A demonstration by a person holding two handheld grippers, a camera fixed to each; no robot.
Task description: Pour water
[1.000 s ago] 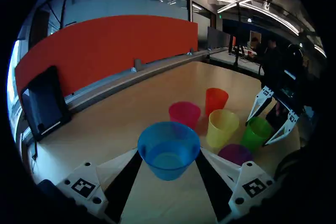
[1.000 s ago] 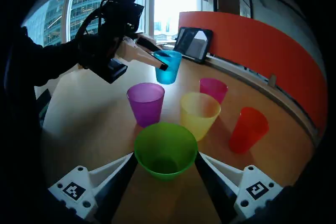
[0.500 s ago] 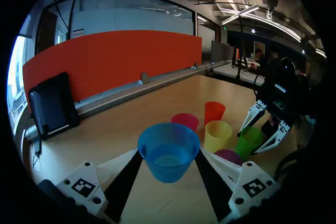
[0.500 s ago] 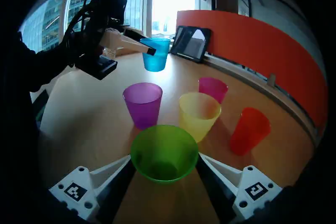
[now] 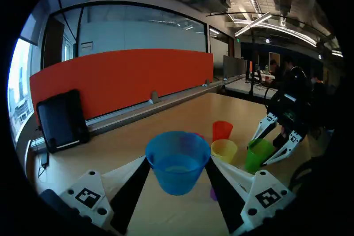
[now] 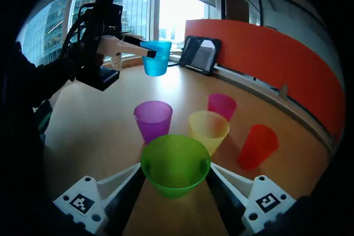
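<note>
My left gripper [image 5: 178, 165] is shut on a blue cup [image 5: 178, 161] with water in its bottom, held upright well above the wooden table [image 5: 132, 134]. In the right gripper view that blue cup [image 6: 155, 58] hangs at upper left in the left gripper [image 6: 148, 53]. My right gripper [image 6: 175, 172] is shut on a green cup [image 6: 175, 165], lifted off the table; in the left gripper view the green cup [image 5: 257, 154] is at far right between white fingers [image 5: 264, 126]. On the table stand purple [image 6: 153, 120], yellow [image 6: 208, 129], pink [image 6: 221, 105] and red [image 6: 256, 145] cups.
A dark tablet [image 5: 62, 121] leans against the orange partition [image 5: 132, 76] at the table's far edge. Windows [image 6: 132, 5] lie behind the left hand's dark sleeve [image 6: 31, 81]. People sit at desks [image 5: 283, 72] in the background.
Both cups have risen: the blue cup moved up and away from the group, and the green cup has come off the table. The standing cups look lower and smaller.
</note>
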